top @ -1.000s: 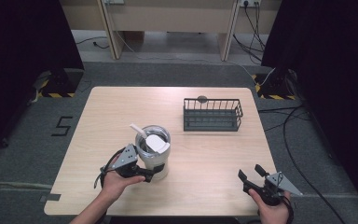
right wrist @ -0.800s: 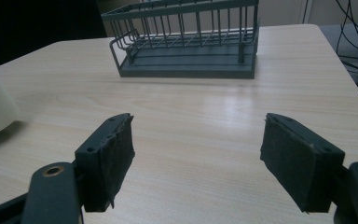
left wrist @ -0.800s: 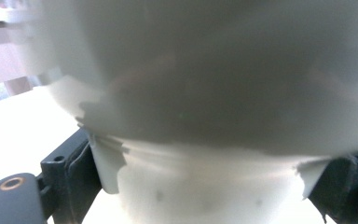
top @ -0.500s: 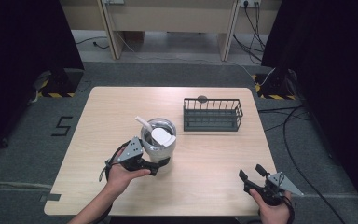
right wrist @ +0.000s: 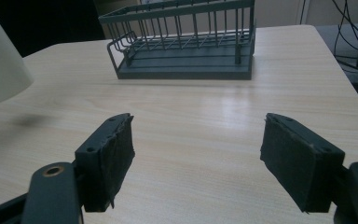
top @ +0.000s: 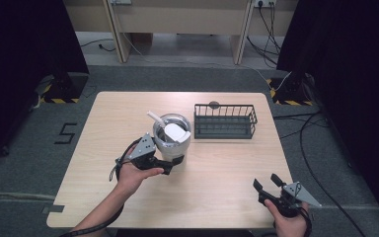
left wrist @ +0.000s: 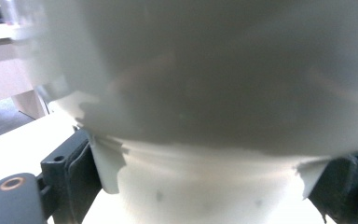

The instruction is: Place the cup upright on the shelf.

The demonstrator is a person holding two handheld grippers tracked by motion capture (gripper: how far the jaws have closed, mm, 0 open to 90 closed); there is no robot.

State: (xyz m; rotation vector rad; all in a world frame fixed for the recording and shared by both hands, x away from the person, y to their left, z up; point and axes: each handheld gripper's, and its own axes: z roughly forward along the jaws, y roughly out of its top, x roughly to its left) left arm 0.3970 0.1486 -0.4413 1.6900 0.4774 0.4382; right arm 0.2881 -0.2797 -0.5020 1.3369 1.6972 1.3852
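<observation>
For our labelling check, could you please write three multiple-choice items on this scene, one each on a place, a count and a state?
1. Where is the wire basket relative to the cup?
A. Toward the table's right side
B. Toward its left side
C. Under it

2. How many wire baskets are on the table?
A. Three
B. One
C. Two

3. How does the right gripper stand?
A. Shut on the basket
B. Shut on the cup
C. Open, holding nothing

Answers: 1 A, the high view shows the basket right of the cup; 2 B, a single basket stands there; 3 C, its jaws stand apart over bare wood, while the left gripper clamps the cup.
</observation>
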